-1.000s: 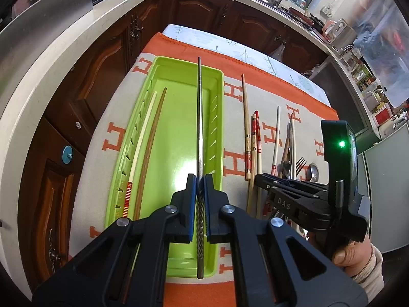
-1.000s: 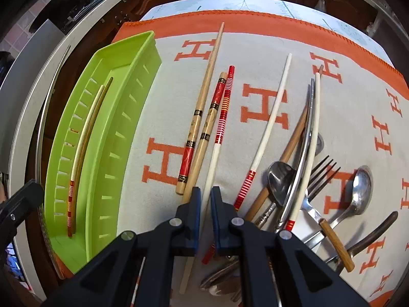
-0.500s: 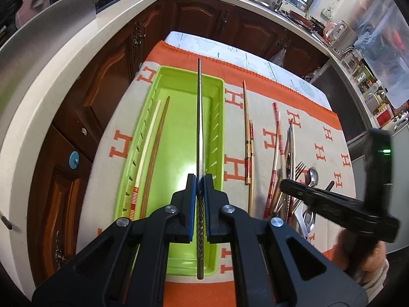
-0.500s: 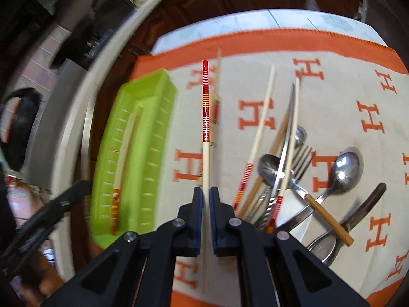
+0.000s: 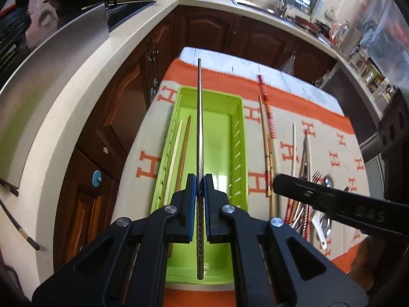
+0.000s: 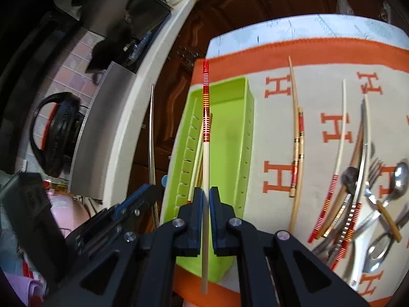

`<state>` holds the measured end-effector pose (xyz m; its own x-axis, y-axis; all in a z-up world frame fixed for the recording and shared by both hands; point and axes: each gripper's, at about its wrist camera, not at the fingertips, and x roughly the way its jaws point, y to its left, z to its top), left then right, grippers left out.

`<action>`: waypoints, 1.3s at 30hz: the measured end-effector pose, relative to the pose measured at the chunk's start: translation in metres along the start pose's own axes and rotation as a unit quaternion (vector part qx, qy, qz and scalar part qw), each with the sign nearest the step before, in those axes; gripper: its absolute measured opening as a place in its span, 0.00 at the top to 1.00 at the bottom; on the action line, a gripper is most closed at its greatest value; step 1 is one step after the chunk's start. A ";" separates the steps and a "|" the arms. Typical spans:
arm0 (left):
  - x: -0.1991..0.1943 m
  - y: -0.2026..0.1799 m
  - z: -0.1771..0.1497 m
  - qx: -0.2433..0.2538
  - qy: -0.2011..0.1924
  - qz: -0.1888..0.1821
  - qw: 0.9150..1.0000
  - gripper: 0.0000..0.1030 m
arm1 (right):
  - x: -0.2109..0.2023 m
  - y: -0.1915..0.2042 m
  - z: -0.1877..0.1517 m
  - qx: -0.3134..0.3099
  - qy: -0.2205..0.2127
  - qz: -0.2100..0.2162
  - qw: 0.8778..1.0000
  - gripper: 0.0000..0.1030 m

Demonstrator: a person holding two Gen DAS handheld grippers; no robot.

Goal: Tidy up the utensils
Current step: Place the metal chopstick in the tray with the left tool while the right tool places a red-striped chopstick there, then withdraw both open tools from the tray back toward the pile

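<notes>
The right gripper (image 6: 203,199) has lifted the red-striped chopstick (image 6: 205,138) off the cloth and now pinches it above the green tray (image 6: 230,138) — the left gripper (image 5: 200,186) still clamps a metal chopstick (image 5: 199,128) there — both ready to drop in.

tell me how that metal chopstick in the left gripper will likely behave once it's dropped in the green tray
The metal chopstick looks thin, straight and rigid, so it probably will not flex. Its smooth, shiny shaft may slide or roll on the green tray's plastic floor. The left gripper grips near its twisted end, which likely resists slipping.
</notes>
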<state>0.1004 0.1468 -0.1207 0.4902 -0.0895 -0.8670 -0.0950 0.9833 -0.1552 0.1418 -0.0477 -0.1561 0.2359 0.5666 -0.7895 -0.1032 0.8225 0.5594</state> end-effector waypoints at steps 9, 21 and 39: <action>0.020 0.001 -0.010 -0.010 0.030 0.015 0.999 0.87 | 0.028 -0.004 -0.008 0.009 0.031 -0.016 0.999 0.90; -0.001 -0.006 -0.012 -0.015 0.008 0.023 1.000 0.57 | -0.020 -0.001 -0.027 -0.039 -0.036 -0.055 0.997 0.80; -0.052 -0.060 -0.027 0.033 -0.027 0.009 0.999 0.57 | -0.105 -0.027 -0.058 -0.047 -0.112 -0.104 0.987 0.80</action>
<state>0.0572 0.0885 -0.0790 0.5351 -0.0645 -0.8423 -0.0476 0.9932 -0.1063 0.0641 -0.1263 -0.1025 0.4680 0.3679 -0.8035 -0.1163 0.9270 0.3567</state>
